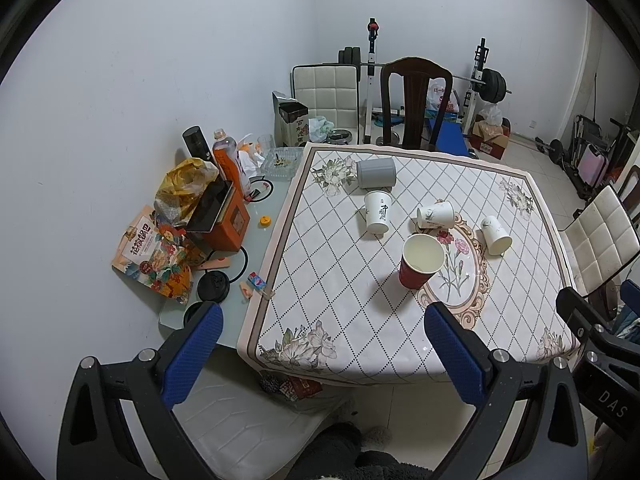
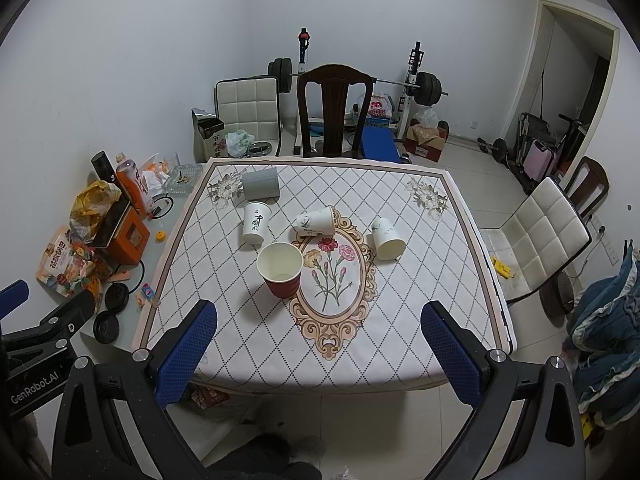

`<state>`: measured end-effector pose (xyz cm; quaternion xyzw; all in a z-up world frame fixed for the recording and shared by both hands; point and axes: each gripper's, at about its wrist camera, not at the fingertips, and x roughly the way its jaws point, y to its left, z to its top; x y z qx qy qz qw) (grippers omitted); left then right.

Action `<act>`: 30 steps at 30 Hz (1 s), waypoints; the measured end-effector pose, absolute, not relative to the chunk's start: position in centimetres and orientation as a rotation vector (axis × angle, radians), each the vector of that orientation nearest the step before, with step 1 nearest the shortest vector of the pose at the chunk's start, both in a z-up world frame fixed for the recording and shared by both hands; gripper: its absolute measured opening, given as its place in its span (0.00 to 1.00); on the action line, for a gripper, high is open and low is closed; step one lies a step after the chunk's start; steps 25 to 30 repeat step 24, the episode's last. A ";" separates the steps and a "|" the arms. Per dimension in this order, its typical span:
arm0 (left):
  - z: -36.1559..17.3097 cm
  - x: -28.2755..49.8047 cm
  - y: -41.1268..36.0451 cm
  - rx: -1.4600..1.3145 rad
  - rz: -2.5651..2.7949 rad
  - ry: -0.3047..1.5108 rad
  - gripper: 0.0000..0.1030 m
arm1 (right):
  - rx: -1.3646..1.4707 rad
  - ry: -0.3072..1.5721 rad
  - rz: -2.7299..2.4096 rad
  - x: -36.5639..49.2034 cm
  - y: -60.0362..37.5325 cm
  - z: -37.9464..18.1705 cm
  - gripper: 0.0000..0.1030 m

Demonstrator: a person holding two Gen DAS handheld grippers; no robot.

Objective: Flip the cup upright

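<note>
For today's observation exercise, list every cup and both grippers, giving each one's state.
Red cup: upright, mouth up.
Grey cup: on its side.
Calligraphy cup: on its side.
Floral cup: on its side.
Right-hand white cup: on its side.
Left gripper: open, empty.
Right gripper: open, empty.

- The tablecloth (image 2: 400,280) is white with a dark dotted diamond grid, a tan-and-brown border, pale flower sprays in the corners, and an ornate oval medallion of red and pink carnations.
- The red cup (image 2: 281,270) is red outside, cream inside.
- The grey cup (image 2: 261,184) is plain grey.
- The white cup (image 2: 255,223) bears black brush calligraphy.
- Two more white cups (image 2: 316,222) (image 2: 387,239) carry faint, possibly greenish sprigs.
- Each claw (image 1: 320,354) (image 2: 318,352) has blue dimpled pads on black arms.
- The box (image 1: 230,222) is orange.
</note>
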<state>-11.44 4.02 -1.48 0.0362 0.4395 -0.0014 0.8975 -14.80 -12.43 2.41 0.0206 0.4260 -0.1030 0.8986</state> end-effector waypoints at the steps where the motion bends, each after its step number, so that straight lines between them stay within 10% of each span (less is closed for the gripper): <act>1: -1.5 -11.4 4.0 0.075 -0.003 0.909 1.00 | 0.043 0.882 -0.214 -14.8 -12.4 2.4 1.00; 30: -1.6 -11.3 4.4 0.073 -0.007 0.914 1.00 | 0.039 0.884 -0.211 -14.6 -12.1 2.3 1.00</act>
